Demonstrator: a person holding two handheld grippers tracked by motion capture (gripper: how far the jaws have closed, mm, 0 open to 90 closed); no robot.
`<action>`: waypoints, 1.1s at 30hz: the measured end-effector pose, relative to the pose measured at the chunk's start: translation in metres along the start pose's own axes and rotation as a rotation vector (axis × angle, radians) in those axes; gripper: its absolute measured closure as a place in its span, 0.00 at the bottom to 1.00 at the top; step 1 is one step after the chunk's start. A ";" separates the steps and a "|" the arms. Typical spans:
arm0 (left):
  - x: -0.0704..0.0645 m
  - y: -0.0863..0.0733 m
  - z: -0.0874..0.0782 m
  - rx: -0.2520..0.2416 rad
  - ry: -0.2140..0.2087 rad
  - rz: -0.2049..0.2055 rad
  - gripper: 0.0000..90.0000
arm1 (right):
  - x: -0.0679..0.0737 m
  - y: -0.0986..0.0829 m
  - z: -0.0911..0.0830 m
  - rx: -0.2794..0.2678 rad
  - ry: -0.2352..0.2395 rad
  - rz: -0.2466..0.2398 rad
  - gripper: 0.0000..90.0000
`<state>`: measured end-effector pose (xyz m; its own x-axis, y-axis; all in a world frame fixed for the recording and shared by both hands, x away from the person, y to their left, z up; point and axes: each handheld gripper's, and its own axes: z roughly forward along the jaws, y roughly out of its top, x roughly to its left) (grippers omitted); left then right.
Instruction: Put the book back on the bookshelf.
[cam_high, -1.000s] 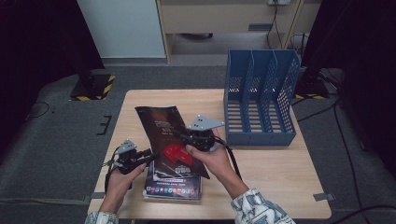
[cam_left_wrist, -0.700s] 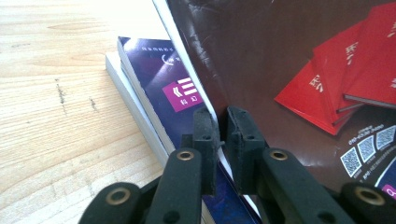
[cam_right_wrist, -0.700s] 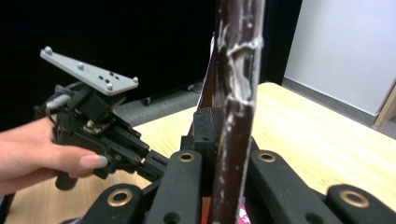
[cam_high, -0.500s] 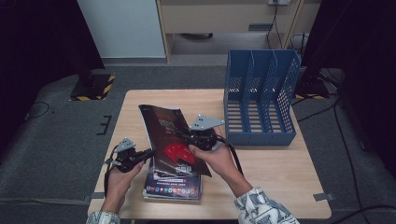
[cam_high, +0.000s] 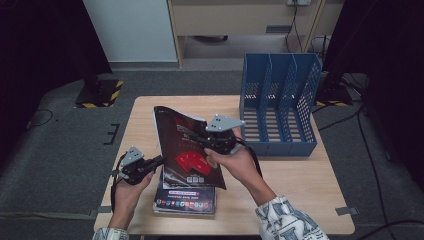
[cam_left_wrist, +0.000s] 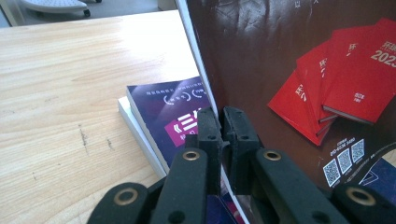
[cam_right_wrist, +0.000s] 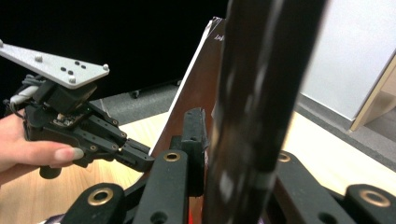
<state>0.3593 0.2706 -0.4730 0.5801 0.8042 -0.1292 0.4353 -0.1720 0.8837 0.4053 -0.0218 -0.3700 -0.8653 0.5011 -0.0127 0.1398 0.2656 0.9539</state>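
Both grippers are clamped on the dark magazine (cam_high: 186, 150): left gripper (cam_high: 155, 162) at its 7 o'clock edge, right gripper (cam_high: 196, 137) mid-cover, tilting it upright, probably for the blue file rack (cam_high: 280, 107) at 2 o'clock.

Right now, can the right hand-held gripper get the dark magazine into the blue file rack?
Probably yes: the right hand-held gripper grips the dark magazine, and the blue file rack sits just beside it, slots open. The left hand-held gripper also clamps the magazine.
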 end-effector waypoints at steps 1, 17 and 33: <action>0.000 0.000 0.000 0.000 0.000 0.000 0.95 | 0.000 0.000 0.000 0.000 0.000 0.000 0.86; -0.003 0.003 -0.003 -0.020 -0.004 0.015 0.95 | -0.001 0.020 -0.001 -0.011 0.037 0.030 0.75; 0.004 -0.004 0.005 -0.027 0.064 -0.046 0.42 | -0.010 0.021 -0.009 -0.040 0.008 0.062 0.97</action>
<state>0.3634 0.2711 -0.4793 0.5140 0.8460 -0.1417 0.4410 -0.1189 0.8896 0.4126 -0.0291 -0.3465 -0.8593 0.5091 0.0492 0.1742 0.2008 0.9640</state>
